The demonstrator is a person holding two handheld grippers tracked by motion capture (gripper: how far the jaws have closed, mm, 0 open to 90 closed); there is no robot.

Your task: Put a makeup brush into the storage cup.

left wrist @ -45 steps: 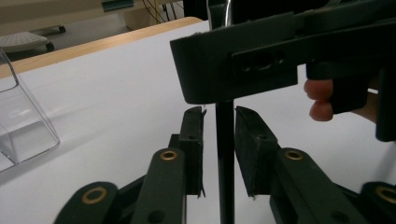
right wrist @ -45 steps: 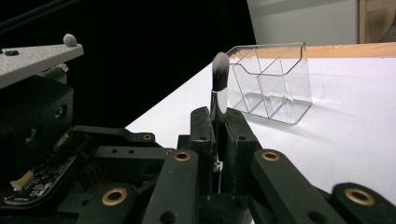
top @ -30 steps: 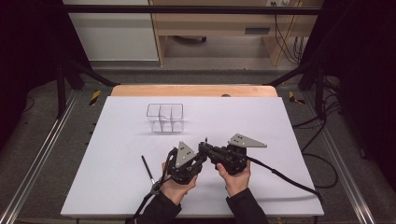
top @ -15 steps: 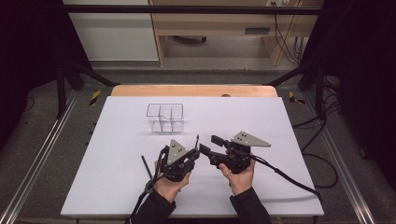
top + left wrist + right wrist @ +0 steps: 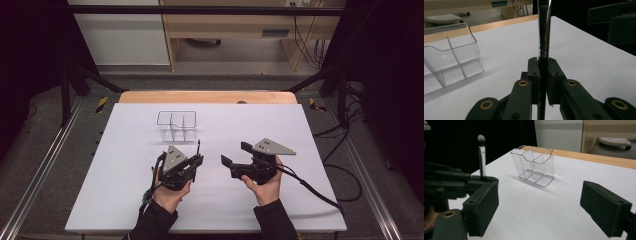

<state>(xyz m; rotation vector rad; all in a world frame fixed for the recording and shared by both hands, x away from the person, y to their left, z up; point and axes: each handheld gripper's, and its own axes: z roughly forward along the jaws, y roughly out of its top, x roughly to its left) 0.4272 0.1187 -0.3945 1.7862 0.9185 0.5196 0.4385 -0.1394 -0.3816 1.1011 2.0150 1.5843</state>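
My left gripper [image 5: 196, 161] is shut on a thin brush [image 5: 198, 147] that stands upright, with a dark handle, a silver ferrule and a rounded dark tip. In the left gripper view the pads [image 5: 534, 75] press on the brush's [image 5: 544, 30] handle just under the ferrule. My right gripper [image 5: 233, 153] is to its right, jaws wide after just opening, with nothing between them. In the right gripper view its pads [image 5: 482, 207] frame bare white table, and the brush [image 5: 482, 157] rises from the left gripper [image 5: 471, 181] at the left. A clear divided organizer [image 5: 176, 125] stands beyond both grippers.
The white table top [image 5: 280, 125] ends in a wooden strip [image 5: 207, 96] at the far edge. Cables trail from the right gripper towards the table's right front corner [image 5: 310, 187]. The organizer [image 5: 451, 55] [image 5: 534, 166] holds nothing that I can see.
The right gripper's jaws, shut close beside the left gripper a second ago, have opened wide. The two hands have drawn apart, and the left hand has carried the brush away to the left.
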